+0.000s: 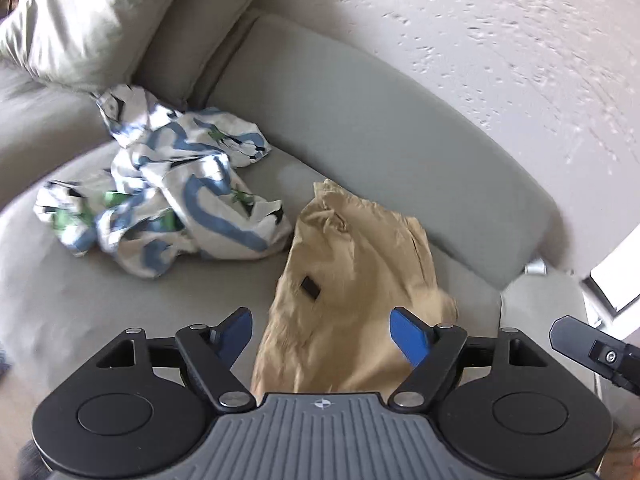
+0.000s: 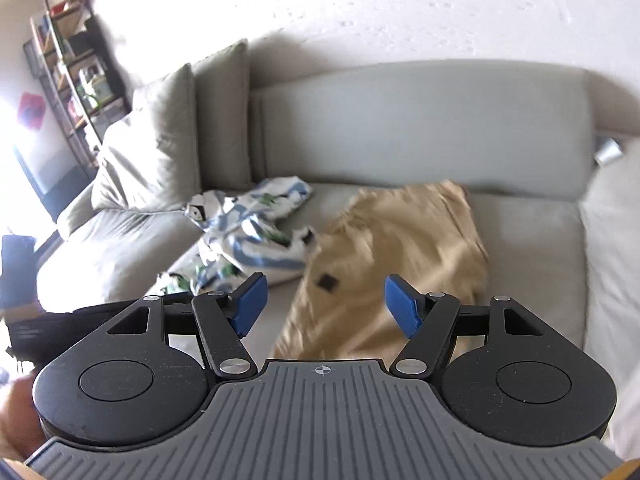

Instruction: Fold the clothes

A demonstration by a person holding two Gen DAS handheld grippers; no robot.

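Left gripper (image 1: 322, 334): my jaws wide, empty
Right gripper (image 2: 324, 304): wide, empty
Tan garment (image 1: 352, 264): on sofa (image 1: 380, 128); beside print cloth (image 1: 168, 188)

No text, label or number can be read anywhere here.

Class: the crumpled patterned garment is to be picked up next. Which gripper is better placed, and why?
Probably left: the left gripper is open, and the patterned garment looks nearer in its view than from the right gripper.
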